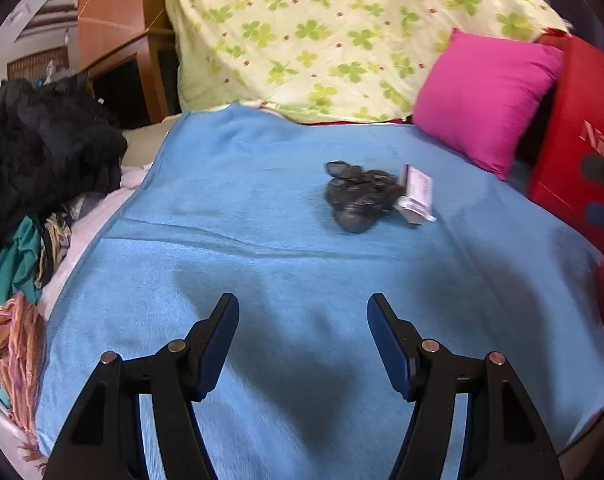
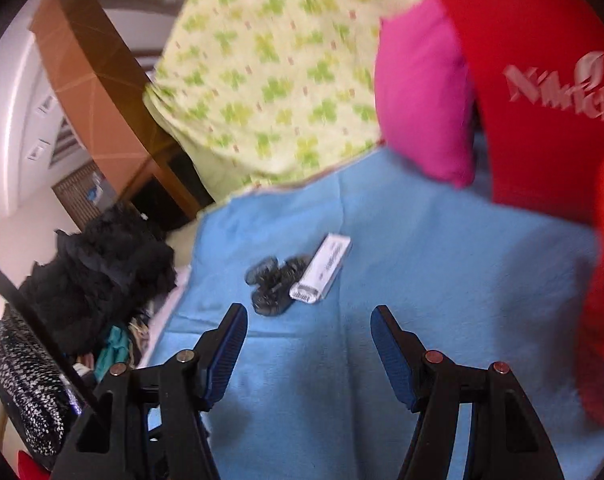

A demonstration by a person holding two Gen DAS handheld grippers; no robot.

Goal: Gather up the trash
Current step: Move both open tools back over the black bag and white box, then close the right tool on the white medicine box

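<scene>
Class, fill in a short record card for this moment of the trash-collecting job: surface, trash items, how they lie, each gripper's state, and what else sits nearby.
surface: blue blanket spread on a bed
trash items: crumpled black plastic bag; small white carton
relation: carton lies right beside the bag, touching it or nearly so
left gripper: open, empty, short of the trash
right gripper: open, empty, short of the trash
nearby: pink pillow, red bag, clover-print quilt, black clothes pile
</scene>
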